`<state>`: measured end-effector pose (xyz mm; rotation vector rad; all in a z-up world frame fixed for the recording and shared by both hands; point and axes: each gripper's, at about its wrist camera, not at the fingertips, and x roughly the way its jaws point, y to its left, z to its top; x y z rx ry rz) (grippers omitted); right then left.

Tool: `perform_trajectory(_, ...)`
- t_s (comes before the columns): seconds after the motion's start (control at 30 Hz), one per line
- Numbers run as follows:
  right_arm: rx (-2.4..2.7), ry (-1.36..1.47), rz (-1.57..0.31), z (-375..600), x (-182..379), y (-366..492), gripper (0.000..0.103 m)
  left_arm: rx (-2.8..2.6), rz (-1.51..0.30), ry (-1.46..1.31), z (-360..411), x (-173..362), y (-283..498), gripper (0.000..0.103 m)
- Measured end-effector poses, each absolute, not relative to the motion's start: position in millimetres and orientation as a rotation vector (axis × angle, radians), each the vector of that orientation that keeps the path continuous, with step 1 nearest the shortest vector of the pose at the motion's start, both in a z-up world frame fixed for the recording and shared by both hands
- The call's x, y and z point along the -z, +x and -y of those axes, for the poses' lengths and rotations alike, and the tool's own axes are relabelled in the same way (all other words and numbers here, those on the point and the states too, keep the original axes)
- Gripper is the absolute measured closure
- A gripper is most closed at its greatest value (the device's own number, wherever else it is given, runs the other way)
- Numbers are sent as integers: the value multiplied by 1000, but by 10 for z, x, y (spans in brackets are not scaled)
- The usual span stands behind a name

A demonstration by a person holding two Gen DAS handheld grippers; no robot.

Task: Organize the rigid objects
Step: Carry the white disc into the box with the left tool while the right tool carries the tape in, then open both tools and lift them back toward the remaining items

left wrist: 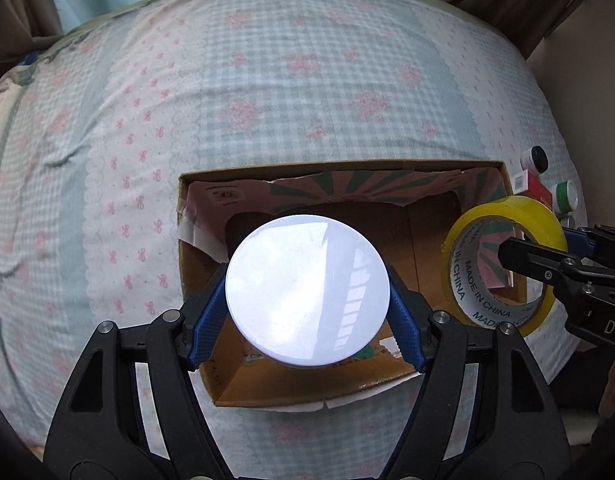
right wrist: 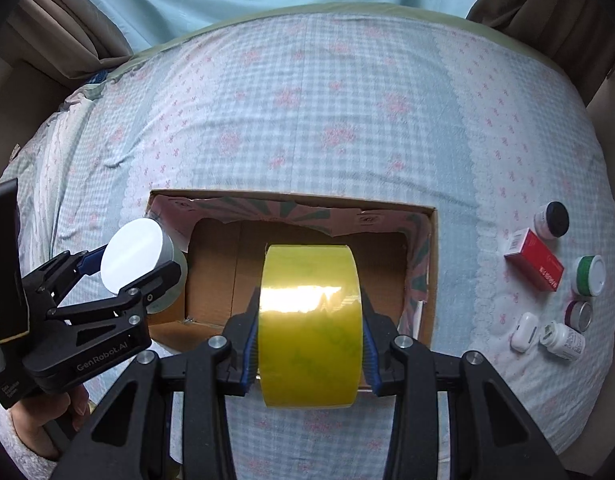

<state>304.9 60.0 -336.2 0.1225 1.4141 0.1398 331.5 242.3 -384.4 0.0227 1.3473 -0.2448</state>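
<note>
Left gripper (left wrist: 307, 296) clamps a white round jar (left wrist: 306, 291) above the open box (left wrist: 403, 240), its blue pads (left wrist: 205, 328) on the jar's sides. Beside it, the right gripper (left wrist: 547, 256) holds the tape (left wrist: 503, 264) over the box's right end.

Right gripper (right wrist: 309, 328) pinches the yellow tape (right wrist: 309, 324) by its flat sides, above the box (right wrist: 431, 280). Small jars and a red carton (right wrist: 535, 266) lie on the sheet (right wrist: 307, 120) to the right.

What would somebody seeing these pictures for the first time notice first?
Probably the two held items, both above the open cardboard box on the checked bedspread: a white round jar clamped in the left tool, and a roll of yellow tape clamped in the right tool. Next, the cluster of small containers around a red box, right of the cardboard box.
</note>
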Motion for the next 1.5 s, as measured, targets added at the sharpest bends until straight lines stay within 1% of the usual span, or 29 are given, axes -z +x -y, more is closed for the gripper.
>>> perform_trajectory(0.2,-122,127,-1492,-636,3901,3193,65,277,-1417,68,-2203,4317,3388,34)
perform_trajectory(0.3,-116,127,-1517,-622,4070,3242,65,293,-1441,94,-2114,4461,3401,34)
perform_trajectory(0.43,-113,138,-1530,-597,4154,3296,65,304,-1462,118,-2059,4546,3429,34)
perform_trajectory(0.63,-124,162,-1522,-562,4171,3350,65,308,-1452,165,-2047,4520,3474,34)
perform_trajectory(0.7,-142,180,-1504,-564,4161,3357,64,305,-1433,176,-2062,4466,3464,22)
perform_trajectory(0.73,-158,190,-1495,-565,4144,3356,63,298,-1417,188,-2073,4425,3453,4)
perform_trajectory(0.77,-174,206,-1499,-563,4134,3349,57,292,-1395,205,-2084,4376,3433,1)
perform_trajectory(0.8,-176,221,-1507,-553,4127,3337,29,290,-1382,223,-2097,4337,3416,1)
perform_trajectory(0.83,-173,235,-1510,-530,4117,3315,0,288,-1377,239,-2110,4309,3393,1)
perform_trajectory(1.07,-130,308,-1472,-350,3975,3104,0,275,-1380,230,-2273,4184,3181,1)
perform_trajectory(1.27,-122,286,-1434,-355,3840,3005,0,261,-1364,173,-2373,4040,3056,1)
perform_trajectory(1.5,-124,286,-1399,-414,3597,2863,0,233,-1328,128,-2512,3744,2875,1)
